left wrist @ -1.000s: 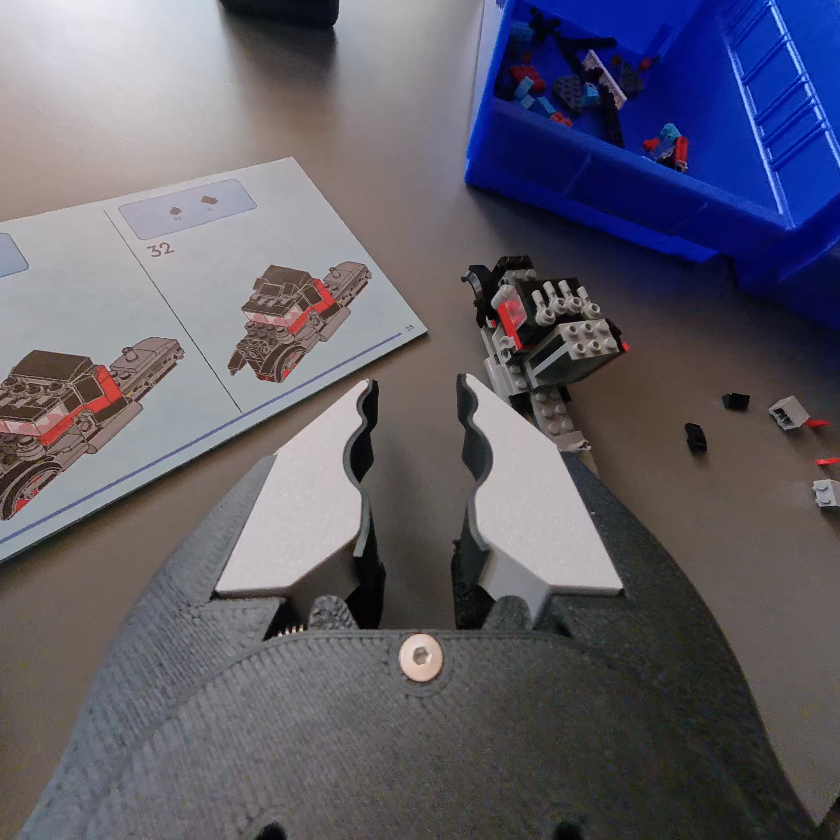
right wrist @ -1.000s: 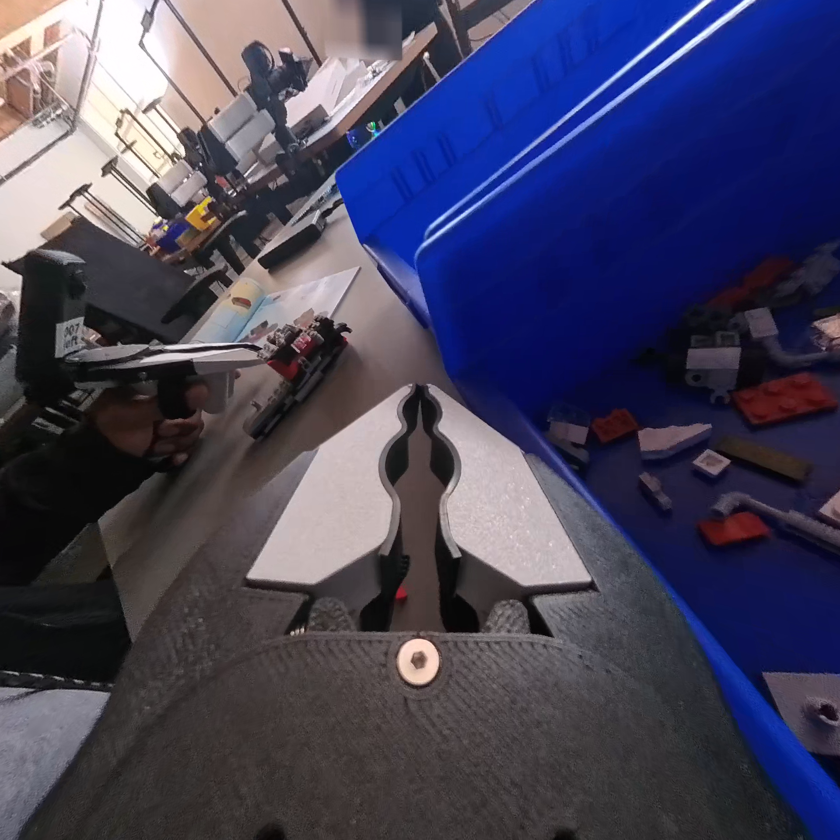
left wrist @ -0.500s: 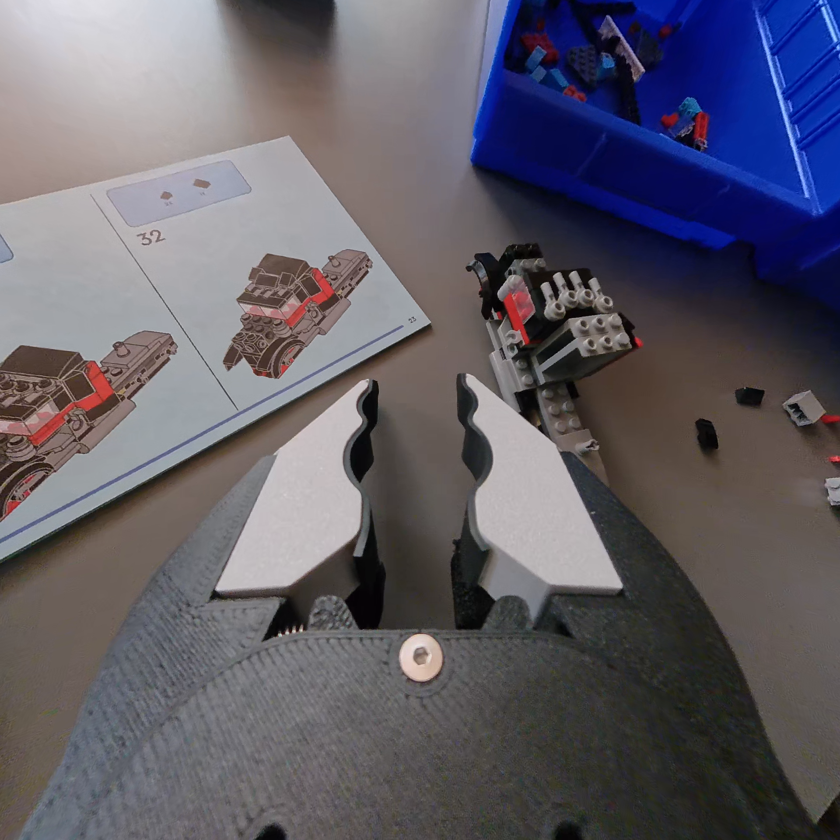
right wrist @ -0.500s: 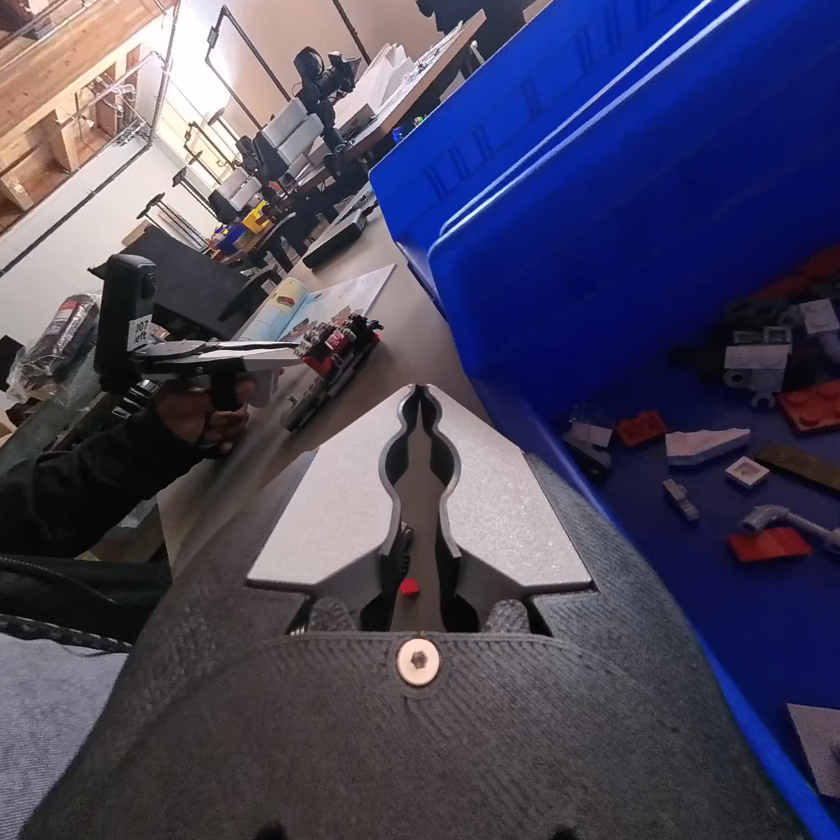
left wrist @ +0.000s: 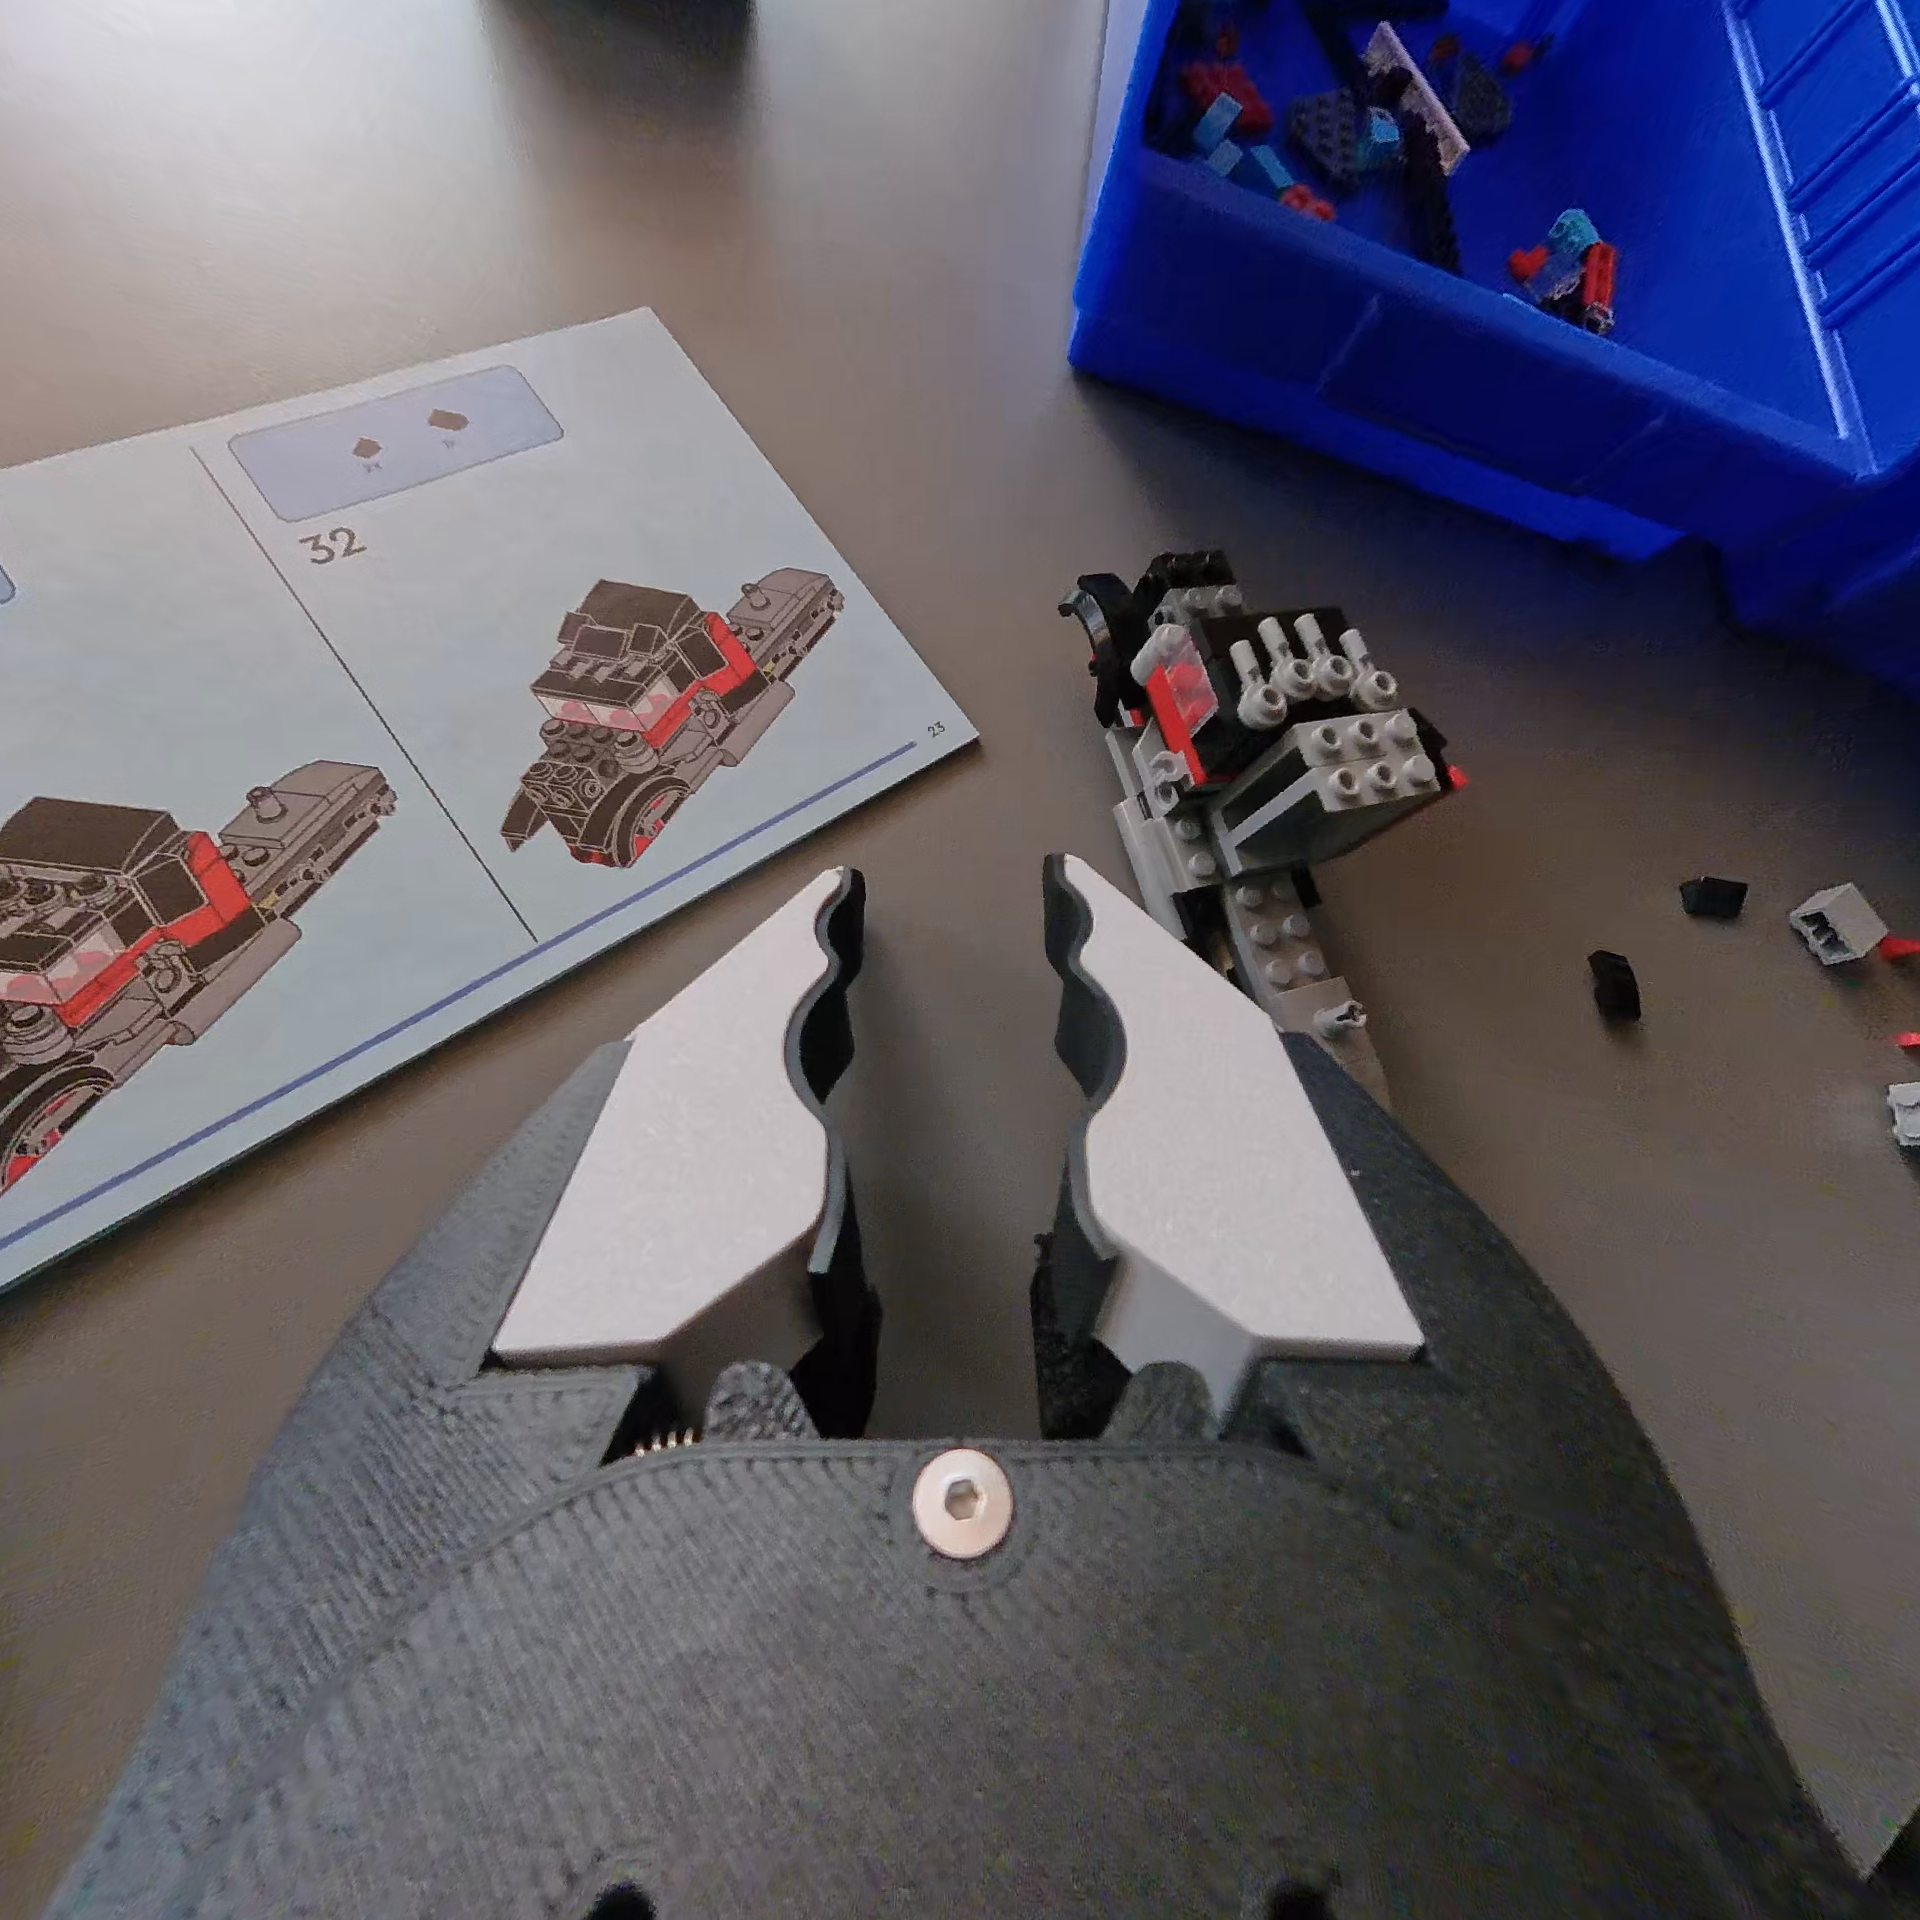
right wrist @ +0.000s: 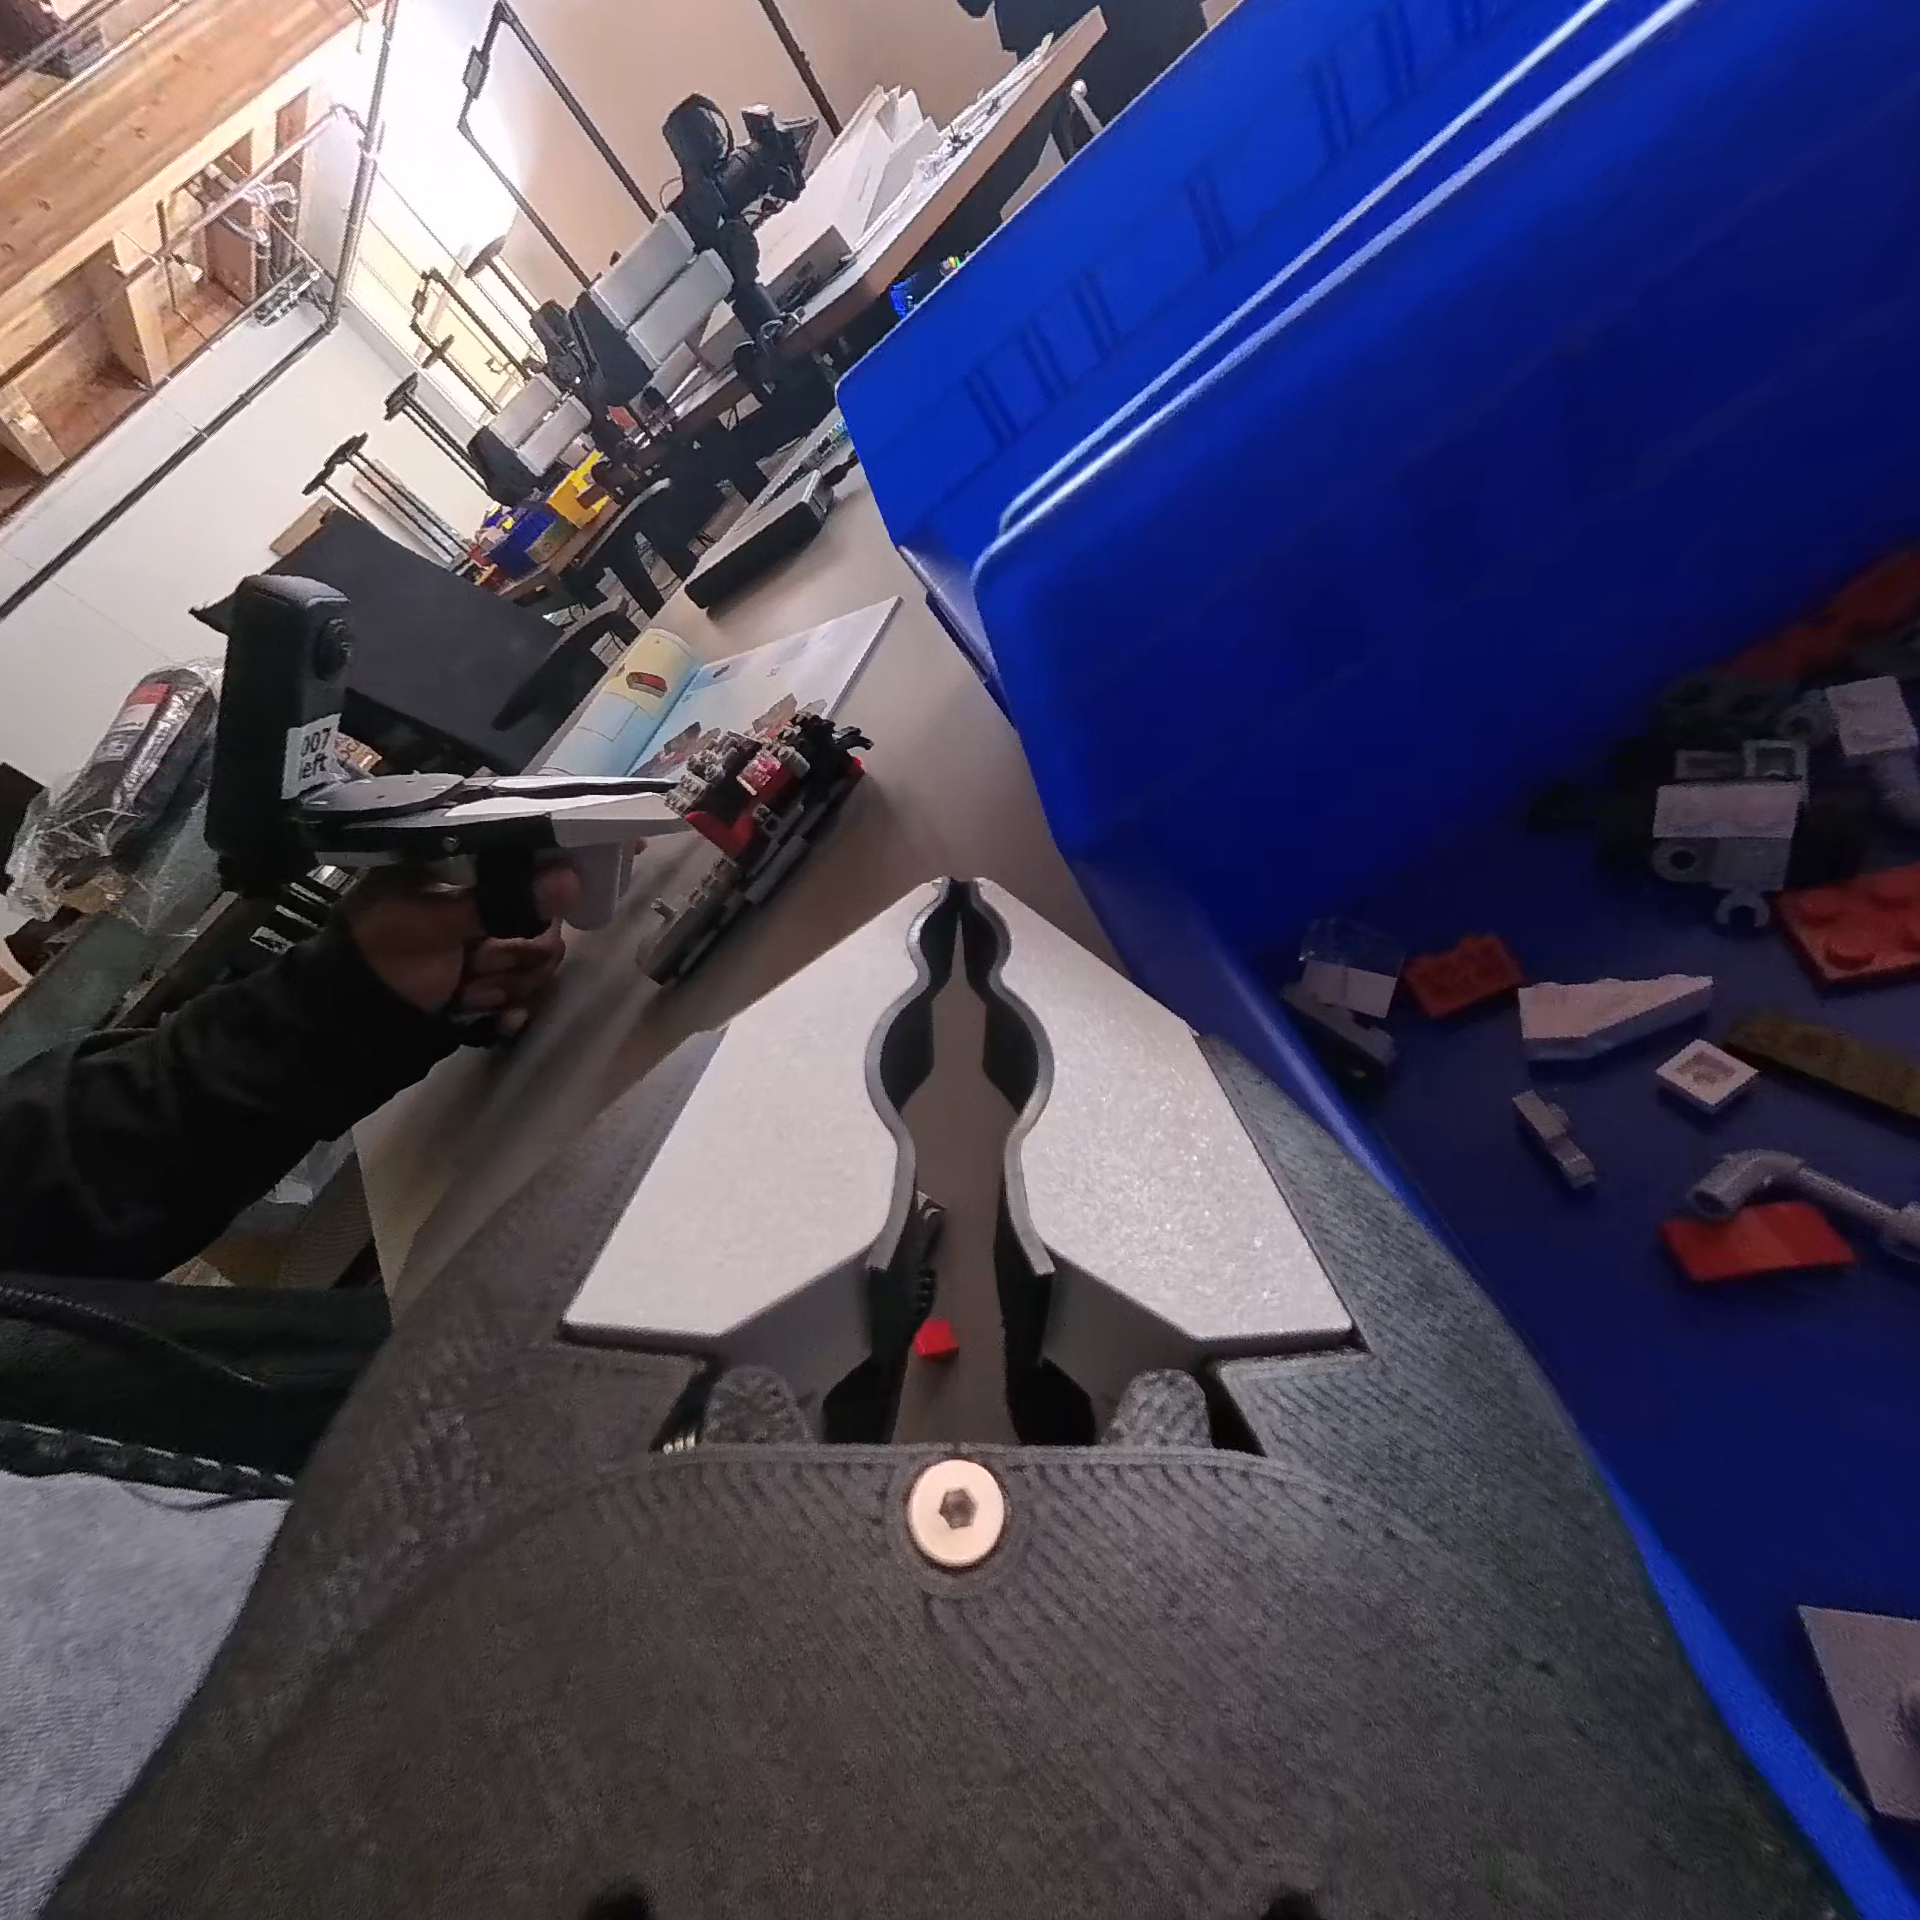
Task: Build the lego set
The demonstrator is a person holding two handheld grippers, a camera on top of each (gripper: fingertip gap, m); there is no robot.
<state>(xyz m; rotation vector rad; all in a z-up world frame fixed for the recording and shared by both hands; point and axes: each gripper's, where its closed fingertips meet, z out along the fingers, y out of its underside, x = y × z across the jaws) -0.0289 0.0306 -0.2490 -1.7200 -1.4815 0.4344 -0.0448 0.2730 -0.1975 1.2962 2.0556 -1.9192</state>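
The part-built black, grey and red lego model [left wrist: 1247, 748] lies on the dark table, just ahead and to the right of my left gripper [left wrist: 951, 883], which is open and empty. The instruction booklet [left wrist: 416, 727] lies open to the left of it. My right gripper [right wrist: 956, 888] is shut with nothing seen between its tips, low over the table beside the blue bin [right wrist: 1455, 623]. From there the model [right wrist: 769, 800] lies farther off, with the left gripper [right wrist: 665, 821] held by a hand at its near side. A small red piece [right wrist: 935, 1340] shows on the table through the gap behind the right gripper's tips.
A blue bin [left wrist: 1299, 343] with several loose pieces stands at the back right. Small black [left wrist: 1712, 896] and grey [left wrist: 1837, 925] pieces lie on the table right of the model. The bin beside the right gripper holds red, grey and black parts [right wrist: 1610, 1008]. Desks and chairs stand in the room behind. One gripper's finger ends stand about 25 centimeters off the other's. My right tips are roughly 10 centimeters from the small red piece [right wrist: 935, 1340].
The right gripper has swung, so the model and the left gripper sit further right in its view. The left gripper shifted slightly. Neither gripper opened or closed.
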